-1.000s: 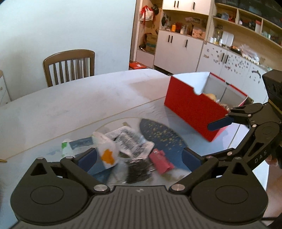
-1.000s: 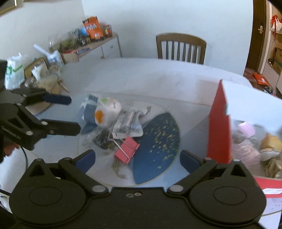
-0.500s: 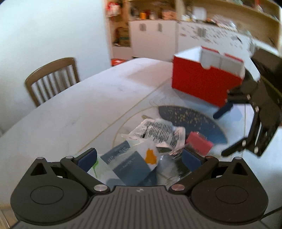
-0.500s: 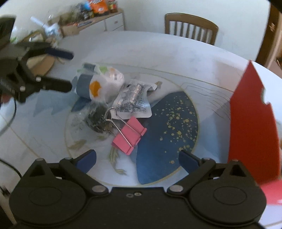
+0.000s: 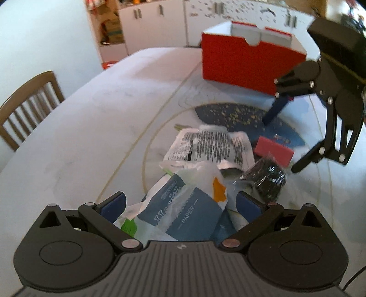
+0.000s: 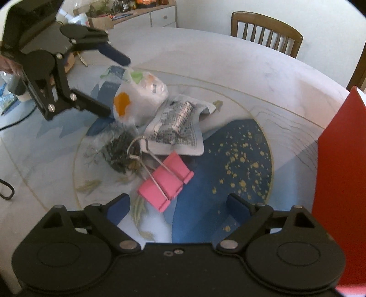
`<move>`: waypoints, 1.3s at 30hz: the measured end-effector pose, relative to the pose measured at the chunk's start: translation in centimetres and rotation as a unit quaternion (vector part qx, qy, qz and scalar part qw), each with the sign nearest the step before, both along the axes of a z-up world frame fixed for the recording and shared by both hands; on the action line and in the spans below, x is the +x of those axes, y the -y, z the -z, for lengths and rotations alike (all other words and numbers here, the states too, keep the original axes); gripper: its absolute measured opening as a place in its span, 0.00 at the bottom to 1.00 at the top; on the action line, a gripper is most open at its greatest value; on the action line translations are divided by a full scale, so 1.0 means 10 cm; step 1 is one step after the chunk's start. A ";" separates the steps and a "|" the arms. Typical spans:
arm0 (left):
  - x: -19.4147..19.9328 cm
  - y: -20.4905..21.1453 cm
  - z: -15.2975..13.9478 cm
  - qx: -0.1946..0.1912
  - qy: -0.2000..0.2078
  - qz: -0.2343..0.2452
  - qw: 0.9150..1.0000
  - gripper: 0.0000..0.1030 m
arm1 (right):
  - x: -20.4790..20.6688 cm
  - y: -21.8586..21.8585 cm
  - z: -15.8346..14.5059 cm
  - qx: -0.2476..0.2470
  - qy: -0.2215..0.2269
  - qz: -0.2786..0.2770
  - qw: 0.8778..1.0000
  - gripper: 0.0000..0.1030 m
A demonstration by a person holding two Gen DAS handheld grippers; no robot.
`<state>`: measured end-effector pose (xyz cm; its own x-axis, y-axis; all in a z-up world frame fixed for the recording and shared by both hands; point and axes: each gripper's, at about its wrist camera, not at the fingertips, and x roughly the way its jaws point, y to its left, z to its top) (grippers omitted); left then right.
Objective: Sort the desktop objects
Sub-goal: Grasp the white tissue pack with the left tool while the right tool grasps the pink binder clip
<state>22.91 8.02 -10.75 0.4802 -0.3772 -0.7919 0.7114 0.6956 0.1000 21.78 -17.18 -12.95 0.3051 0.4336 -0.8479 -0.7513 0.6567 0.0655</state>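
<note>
Both claws have dropped closer: left gripper (image 5: 180, 203) spreads wide around the tissue pack (image 5: 183, 205), right gripper (image 6: 177, 205) wide before the pink binder clip (image 6: 165, 181). Closing now might snag the neighbouring printed wrapper (image 5: 212, 146).

a home dining room: a round marble-look table (image 6: 228, 75) with a wooden slat-back chair (image 6: 266, 30) pulled up, white cupboards (image 5: 160, 20) along one wall, and a sideboard (image 6: 146, 11) crowded with snack packets and jars.

Pink binder clip (image 6: 165, 181) lying flat; wrappers (image 6: 176, 128) heaped.
</note>
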 end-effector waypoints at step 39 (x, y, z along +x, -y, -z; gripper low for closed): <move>-0.47 0.07 0.15 -0.055 -0.019 -0.168 0.984 0.57 | -0.21 -0.15 -0.01 0.002 0.040 -0.021 0.999 0.49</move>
